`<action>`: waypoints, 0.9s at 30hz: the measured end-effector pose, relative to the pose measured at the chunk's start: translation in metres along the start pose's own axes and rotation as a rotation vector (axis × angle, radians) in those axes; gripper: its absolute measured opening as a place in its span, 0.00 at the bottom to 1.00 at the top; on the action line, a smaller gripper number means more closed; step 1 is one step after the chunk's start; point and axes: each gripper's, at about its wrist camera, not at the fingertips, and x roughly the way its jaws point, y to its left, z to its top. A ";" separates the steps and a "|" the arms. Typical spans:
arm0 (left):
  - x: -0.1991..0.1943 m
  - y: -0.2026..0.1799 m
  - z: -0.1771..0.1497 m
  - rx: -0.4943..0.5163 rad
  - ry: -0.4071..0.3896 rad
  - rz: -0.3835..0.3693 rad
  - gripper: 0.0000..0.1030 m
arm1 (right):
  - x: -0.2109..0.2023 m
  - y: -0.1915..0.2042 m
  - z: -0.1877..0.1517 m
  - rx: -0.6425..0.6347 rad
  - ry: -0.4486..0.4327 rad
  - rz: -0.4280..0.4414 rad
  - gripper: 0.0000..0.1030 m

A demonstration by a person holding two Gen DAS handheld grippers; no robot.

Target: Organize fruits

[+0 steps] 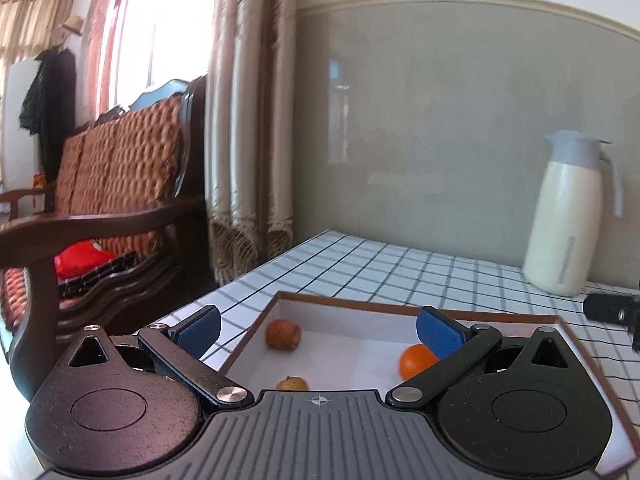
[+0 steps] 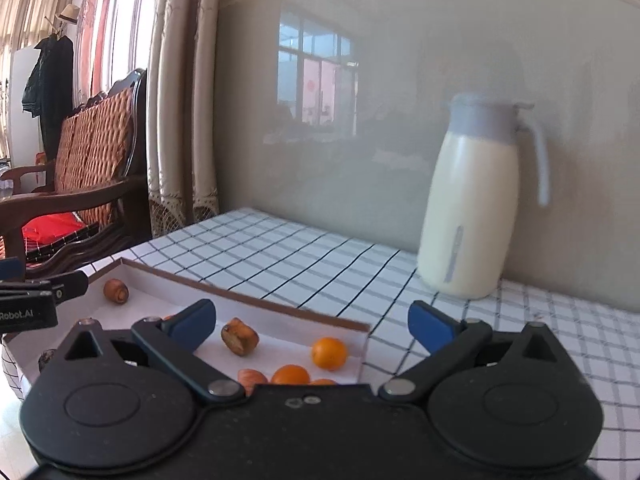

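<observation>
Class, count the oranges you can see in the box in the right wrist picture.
3. One orange near the box's right end, a second left of it, a third mostly hidden; more may be hidden.

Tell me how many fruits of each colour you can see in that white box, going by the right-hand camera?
Orange fruits: 3, the last barely peeking out.
Brown fruits: 3.
Dark item at the box's left edge: 1, too hidden to identify.
Total: 7
</observation>
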 end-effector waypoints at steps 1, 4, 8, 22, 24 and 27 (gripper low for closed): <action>-0.005 -0.002 0.000 0.006 0.000 -0.013 1.00 | -0.009 -0.002 0.001 0.000 -0.009 -0.003 0.94; -0.027 -0.008 -0.003 0.003 -0.010 -0.062 1.00 | -0.042 -0.009 0.000 -0.010 -0.038 -0.021 0.94; -0.063 -0.017 -0.009 -0.018 -0.025 -0.122 1.00 | -0.086 -0.021 -0.012 -0.014 -0.042 -0.060 0.94; -0.188 -0.024 -0.058 -0.006 -0.131 -0.189 1.00 | -0.190 -0.015 -0.088 -0.047 -0.060 -0.114 0.94; -0.195 -0.021 -0.066 0.005 -0.144 -0.178 1.00 | -0.193 -0.013 -0.093 -0.035 -0.071 -0.114 0.94; -0.194 -0.019 -0.075 0.033 -0.139 -0.169 1.00 | -0.187 -0.011 -0.106 -0.001 -0.046 -0.097 0.94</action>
